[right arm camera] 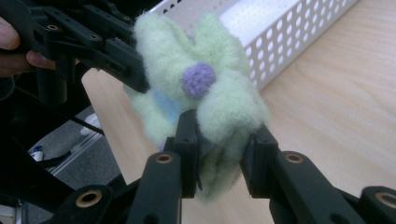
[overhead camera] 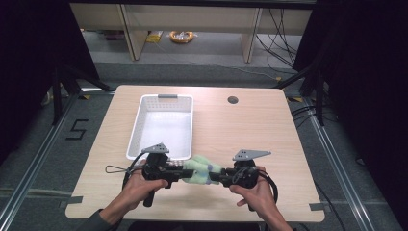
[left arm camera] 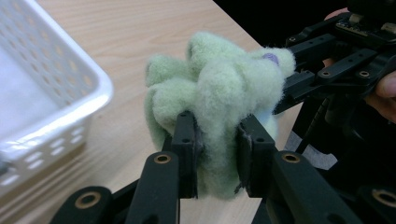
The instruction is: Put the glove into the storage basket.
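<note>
Pale green fleece toy (overhead camera: 201,169) is held between the two grippers above the near part of the wooden table (overhead camera: 250,130), just in front of the near end of the white perforated basket (overhead camera: 136,129). In the high view it spans the gap between the left gripper (overhead camera: 179,172) and the right gripper (overhead camera: 215,177), which face each other along a line that runs across the table.

Left gripper: in the left gripper view its two black jaws are closed on one fluffy lobe of the toy (left arm camera: 219,93), with the pads pressed into the pile on both sides. The jaws stand at a narrow gap, set by the compressed fleece. The basket (left arm camera: 70,100) lies to the left of this view, and the right gripper (left arm camera: 299,86) grips the far end of the toy.

Right gripper: in the right gripper view its jaws are likewise clamped on a lobe of the toy (right arm camera: 205,93), at a narrow gap. A small purple knitted button (right arm camera: 199,79) sits on the face of the toy, and a light blue patch (right arm camera: 166,105) shows beside it. The left gripper (right arm camera: 135,67) holds the opposite end.

A hand grasps each gripper body; both forearms enter from the bottom edge of the high view.
</note>
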`<state>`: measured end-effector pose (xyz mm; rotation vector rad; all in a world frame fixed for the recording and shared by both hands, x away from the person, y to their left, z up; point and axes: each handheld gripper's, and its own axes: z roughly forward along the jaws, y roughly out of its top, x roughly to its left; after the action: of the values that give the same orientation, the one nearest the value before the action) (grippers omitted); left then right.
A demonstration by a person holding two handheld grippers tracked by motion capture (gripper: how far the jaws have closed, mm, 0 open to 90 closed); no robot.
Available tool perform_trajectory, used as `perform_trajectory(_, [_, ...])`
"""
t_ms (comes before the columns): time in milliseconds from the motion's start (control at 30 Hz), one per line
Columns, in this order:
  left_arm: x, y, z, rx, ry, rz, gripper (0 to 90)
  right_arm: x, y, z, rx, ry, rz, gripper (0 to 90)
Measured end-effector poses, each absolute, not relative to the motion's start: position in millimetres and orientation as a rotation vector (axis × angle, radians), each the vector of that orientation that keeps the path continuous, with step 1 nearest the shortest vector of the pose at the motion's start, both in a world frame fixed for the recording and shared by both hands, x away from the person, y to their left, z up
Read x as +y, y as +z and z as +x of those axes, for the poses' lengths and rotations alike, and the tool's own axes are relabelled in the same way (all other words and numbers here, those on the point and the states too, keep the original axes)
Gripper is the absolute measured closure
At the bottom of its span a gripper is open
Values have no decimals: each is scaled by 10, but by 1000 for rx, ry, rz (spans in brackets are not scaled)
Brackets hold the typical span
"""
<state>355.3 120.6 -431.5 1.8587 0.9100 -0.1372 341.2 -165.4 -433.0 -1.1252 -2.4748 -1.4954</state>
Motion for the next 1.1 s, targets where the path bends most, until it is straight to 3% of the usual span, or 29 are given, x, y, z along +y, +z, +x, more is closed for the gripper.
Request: perform_trajectory(1100, [1858, -3932, 4159, 1050, -27, 1810, 717, -893, -3805, 4302, -2579, -1381, -1070, 714])
